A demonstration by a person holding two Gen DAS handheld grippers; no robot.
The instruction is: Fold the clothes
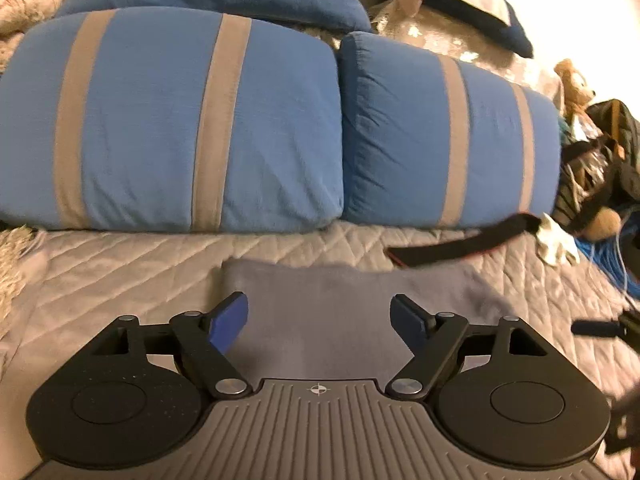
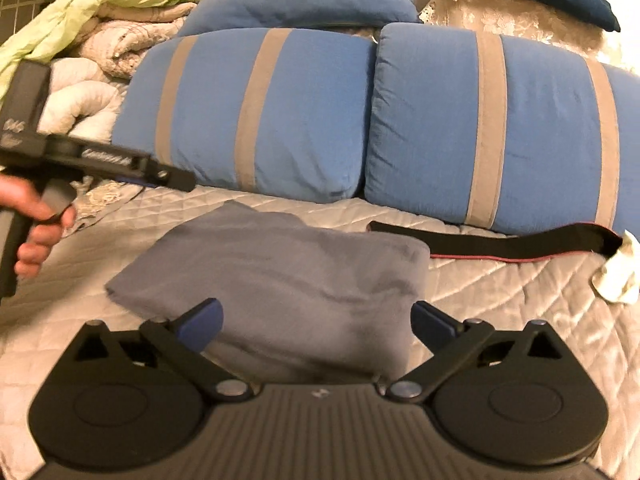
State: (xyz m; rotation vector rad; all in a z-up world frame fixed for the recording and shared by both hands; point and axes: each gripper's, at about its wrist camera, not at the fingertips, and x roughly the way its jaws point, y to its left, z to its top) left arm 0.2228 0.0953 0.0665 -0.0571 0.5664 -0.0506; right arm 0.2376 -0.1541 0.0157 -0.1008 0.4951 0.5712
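Observation:
A grey garment lies folded in a flat rectangle on the quilted bedspread; it also shows in the left wrist view. My left gripper is open and empty, held just above the garment's near part. My right gripper is open and empty over the garment's near edge. The left gripper's body, held in a hand, shows at the left of the right wrist view. A black strap with red trim lies right of the garment.
Two blue pillows with grey stripes lie across the bed behind the garment. A white cloth lies at the strap's right end. Bedding is piled at the back left. A stuffed toy and clutter sit at right.

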